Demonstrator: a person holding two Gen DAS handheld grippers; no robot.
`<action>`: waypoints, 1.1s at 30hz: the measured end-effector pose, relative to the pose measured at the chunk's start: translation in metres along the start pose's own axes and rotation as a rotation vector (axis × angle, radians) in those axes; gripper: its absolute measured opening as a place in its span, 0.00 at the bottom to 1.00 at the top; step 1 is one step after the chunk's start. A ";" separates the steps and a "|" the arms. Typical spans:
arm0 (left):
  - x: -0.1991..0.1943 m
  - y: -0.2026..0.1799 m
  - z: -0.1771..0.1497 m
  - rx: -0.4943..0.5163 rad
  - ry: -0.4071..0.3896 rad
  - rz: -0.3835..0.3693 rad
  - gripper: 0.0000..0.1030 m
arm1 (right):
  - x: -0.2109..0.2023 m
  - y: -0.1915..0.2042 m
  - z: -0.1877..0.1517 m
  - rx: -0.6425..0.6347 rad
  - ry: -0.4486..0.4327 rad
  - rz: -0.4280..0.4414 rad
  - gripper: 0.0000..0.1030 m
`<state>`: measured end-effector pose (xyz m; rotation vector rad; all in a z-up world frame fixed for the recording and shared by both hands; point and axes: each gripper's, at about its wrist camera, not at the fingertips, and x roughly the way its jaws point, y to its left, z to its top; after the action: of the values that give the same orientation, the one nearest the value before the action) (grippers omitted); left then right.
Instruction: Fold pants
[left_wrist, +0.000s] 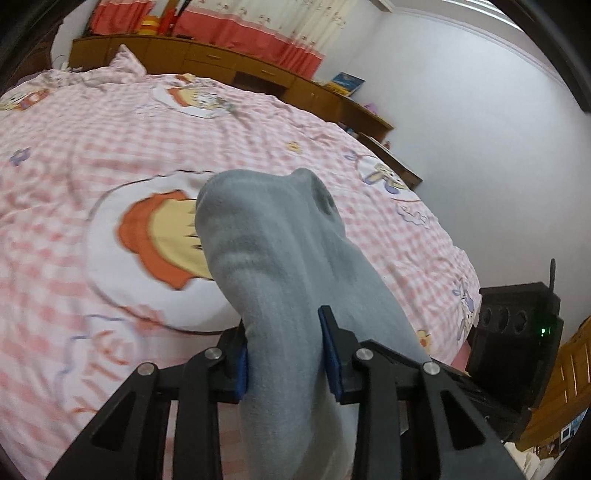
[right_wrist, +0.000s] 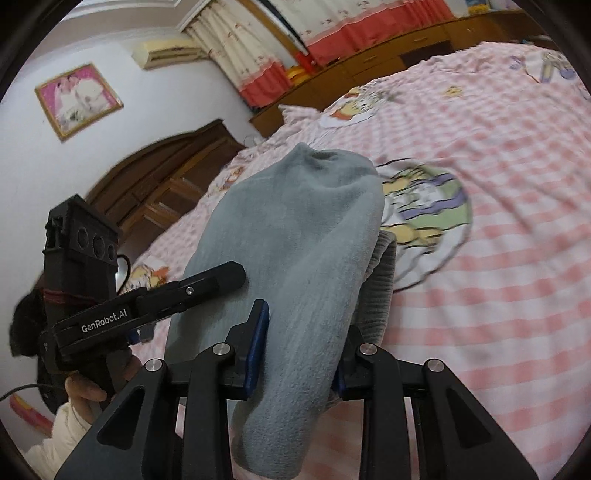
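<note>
Pinching a thick roll of grey fleece between its blue pads (left_wrist: 331, 354), the left gripper (left_wrist: 284, 354) holds the pants (left_wrist: 273, 266) up off the bed (left_wrist: 74, 155). The cloth fills the gap between the fingers, bulges forward past the tips and hangs down behind the jaws toward the bottom of the view. The right gripper (right_wrist: 295, 347) clamps another bunch of the same pants (right_wrist: 299, 236): the fleece is squeezed between its blue pads (right_wrist: 256, 343), mounds up ahead of the fingertips and drops below them, with a ribbed grey cuff (right_wrist: 380, 284) showing at the right side of the bunch.

In the right wrist view the left gripper (right_wrist: 221, 277) sits just beside the fabric on its left, its black body marked GenRobot.AI, gripped by the person's left hand (right_wrist: 85, 387).

Both bunches are lifted above the pink checked bedspread, over the near part of the bed. Cartoon prints (left_wrist: 166, 240) lie on the cover under the garment. Beyond the bed's far edge runs a low wooden cabinet (left_wrist: 221, 62) under red and white curtains (left_wrist: 258, 26). A dark wooden headboard (right_wrist: 159, 184), a framed picture (right_wrist: 77, 99) and an air conditioner (right_wrist: 166, 51) line the wall.
</note>
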<state>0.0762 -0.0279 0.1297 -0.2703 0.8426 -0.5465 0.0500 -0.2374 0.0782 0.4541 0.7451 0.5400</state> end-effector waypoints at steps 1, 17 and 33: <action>-0.003 0.010 0.000 -0.001 0.000 0.002 0.32 | 0.007 0.007 -0.001 -0.014 0.007 -0.015 0.30; 0.014 0.123 -0.050 -0.206 0.057 -0.025 0.41 | 0.059 0.014 -0.027 -0.151 0.174 -0.185 0.34; -0.013 0.092 -0.002 -0.093 -0.103 0.110 0.44 | 0.071 0.024 0.036 -0.187 0.000 -0.195 0.29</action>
<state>0.0998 0.0561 0.0968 -0.3321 0.7792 -0.3877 0.1128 -0.1830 0.0785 0.2048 0.7229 0.4224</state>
